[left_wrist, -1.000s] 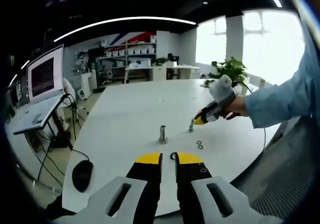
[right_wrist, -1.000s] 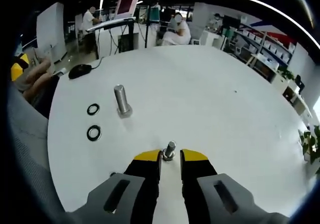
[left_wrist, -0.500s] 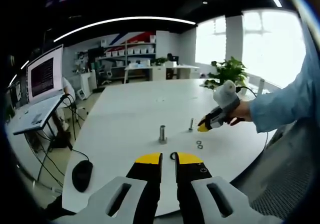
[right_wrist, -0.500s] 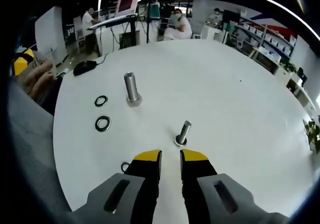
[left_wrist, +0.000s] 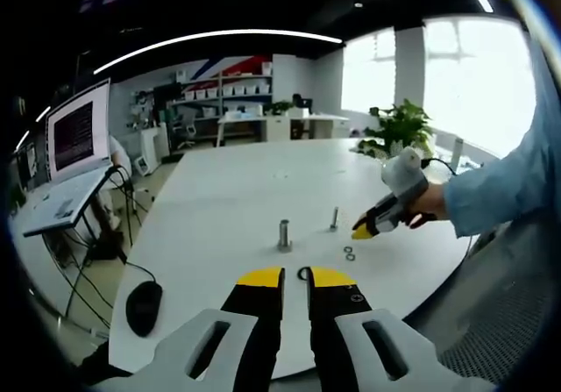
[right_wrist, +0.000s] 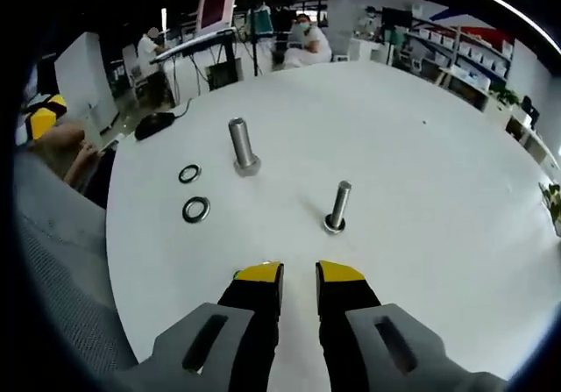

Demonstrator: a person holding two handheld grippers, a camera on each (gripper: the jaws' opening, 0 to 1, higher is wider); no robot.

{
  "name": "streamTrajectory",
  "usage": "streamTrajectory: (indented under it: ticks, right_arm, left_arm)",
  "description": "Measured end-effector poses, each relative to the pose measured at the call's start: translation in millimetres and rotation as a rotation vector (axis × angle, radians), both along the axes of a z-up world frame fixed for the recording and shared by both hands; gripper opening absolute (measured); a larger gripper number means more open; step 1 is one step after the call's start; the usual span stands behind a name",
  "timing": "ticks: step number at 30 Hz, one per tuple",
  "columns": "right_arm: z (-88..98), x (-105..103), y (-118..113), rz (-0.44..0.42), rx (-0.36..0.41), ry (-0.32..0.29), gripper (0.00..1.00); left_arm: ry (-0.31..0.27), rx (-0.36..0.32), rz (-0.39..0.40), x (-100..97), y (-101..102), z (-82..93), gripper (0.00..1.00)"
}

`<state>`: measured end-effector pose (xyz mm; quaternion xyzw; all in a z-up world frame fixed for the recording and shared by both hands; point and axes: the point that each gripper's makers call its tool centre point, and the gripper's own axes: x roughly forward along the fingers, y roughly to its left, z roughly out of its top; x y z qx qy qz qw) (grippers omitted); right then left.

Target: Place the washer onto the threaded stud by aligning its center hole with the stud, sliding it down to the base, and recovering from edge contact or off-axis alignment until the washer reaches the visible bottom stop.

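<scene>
On table (right_wrist: 456,173), stud (right_wrist: 337,208), washer (right_wrist: 195,209)

light blue sleeve (left_wrist: 500,203), grey trousers (right_wrist: 61,269)

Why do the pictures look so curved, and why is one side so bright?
Left gripper view: a fisheye lens bends the table edge and ceiling light strip into arcs; the windows are washed out white. Right gripper view: evener light, studs cast only faint shadows, background figures soft.
</scene>
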<state>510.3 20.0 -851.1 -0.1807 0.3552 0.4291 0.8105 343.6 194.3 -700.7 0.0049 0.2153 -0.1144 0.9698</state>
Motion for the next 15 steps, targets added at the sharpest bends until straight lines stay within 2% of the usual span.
streamTrajectory:
  ticks: [10, 15]
  right_arm:
    - [-12.2, -29.5, 10.3, 0.07, 0.03, 0.073, 0.17]
    - [-16.1, -36.9, 14.4, 0.092, 0.036, 0.096, 0.17]
  left_arm:
    - [-0.007, -0.003, 0.007, 0.2, 0.7, 1.6, 0.08]
    - [-0.008, -0.005, 0.011, 0.4, 1.4, 1.8, 0.08]
